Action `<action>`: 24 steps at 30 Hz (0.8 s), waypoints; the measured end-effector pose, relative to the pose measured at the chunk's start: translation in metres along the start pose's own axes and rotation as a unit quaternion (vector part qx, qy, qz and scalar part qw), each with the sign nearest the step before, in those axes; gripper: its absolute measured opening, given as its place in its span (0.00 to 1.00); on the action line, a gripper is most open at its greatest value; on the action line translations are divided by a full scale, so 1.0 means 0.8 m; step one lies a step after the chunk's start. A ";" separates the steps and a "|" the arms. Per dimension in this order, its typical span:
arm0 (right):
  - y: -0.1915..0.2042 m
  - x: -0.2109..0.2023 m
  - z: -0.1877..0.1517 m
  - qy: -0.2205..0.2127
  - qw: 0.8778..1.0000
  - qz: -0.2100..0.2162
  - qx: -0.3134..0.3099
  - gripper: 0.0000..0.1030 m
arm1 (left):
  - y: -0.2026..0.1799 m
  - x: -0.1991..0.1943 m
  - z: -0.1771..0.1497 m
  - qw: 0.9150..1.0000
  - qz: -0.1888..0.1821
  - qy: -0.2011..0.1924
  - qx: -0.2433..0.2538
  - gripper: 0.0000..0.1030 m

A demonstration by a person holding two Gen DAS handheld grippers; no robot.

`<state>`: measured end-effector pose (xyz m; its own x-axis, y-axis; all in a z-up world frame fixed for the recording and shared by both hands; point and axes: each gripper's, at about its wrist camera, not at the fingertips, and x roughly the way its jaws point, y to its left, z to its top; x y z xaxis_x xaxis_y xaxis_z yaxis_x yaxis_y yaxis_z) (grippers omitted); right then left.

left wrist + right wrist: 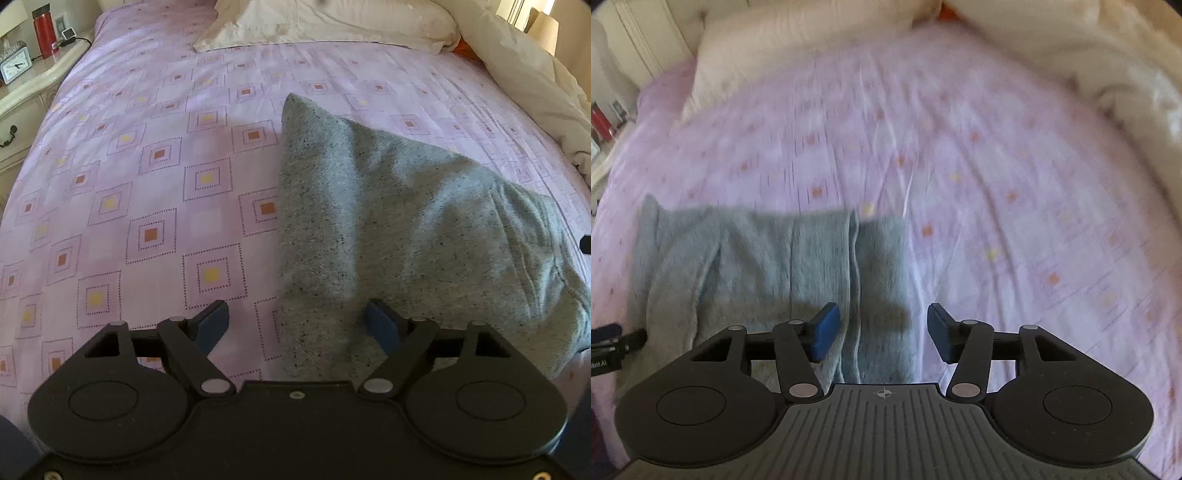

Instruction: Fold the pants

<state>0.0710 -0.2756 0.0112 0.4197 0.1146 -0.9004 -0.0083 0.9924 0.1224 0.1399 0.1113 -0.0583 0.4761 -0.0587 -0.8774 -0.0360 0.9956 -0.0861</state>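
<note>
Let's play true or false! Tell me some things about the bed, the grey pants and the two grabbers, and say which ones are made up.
1. The pants are grey. True.
2. The left gripper is squeezing the pants. False: its fingers are spread apart, with the cloth only lying between them.
3. The bedsheet is plain white. False: it is lilac with little squares.
4. A red bottle stands on the nightstand beside the bed. True.
5. The right gripper is open above the pants. True.
6. A clock lies on the pillow. False: it stands on the nightstand.

Pants (399,229) lie on bed (147,206), pillow (325,22) behind
</note>
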 end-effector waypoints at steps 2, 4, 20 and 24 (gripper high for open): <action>-0.003 0.014 0.001 0.019 1.000 0.000 0.008 0.53 | 0.001 0.003 0.001 1.000 0.003 -0.001 0.003 0.86; -0.006 0.023 0.003 0.026 0.999 0.006 0.021 0.56 | 0.001 0.006 0.001 1.000 0.002 -0.001 0.004 0.88; -0.032 0.035 0.005 0.023 0.997 0.033 0.068 0.67 | 0.005 0.024 0.005 1.000 0.005 -0.018 0.000 1.00; -0.029 0.038 0.006 0.023 0.997 0.034 0.071 0.67 | 0.005 0.025 0.006 1.000 0.005 -0.017 0.000 1.00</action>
<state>0.0881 -0.2950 -0.0167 0.3805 0.1862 -0.9058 0.0942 0.9666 0.2383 0.1535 0.1143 -0.0737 0.5056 -0.0468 -0.8615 -0.0409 0.9961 -0.0781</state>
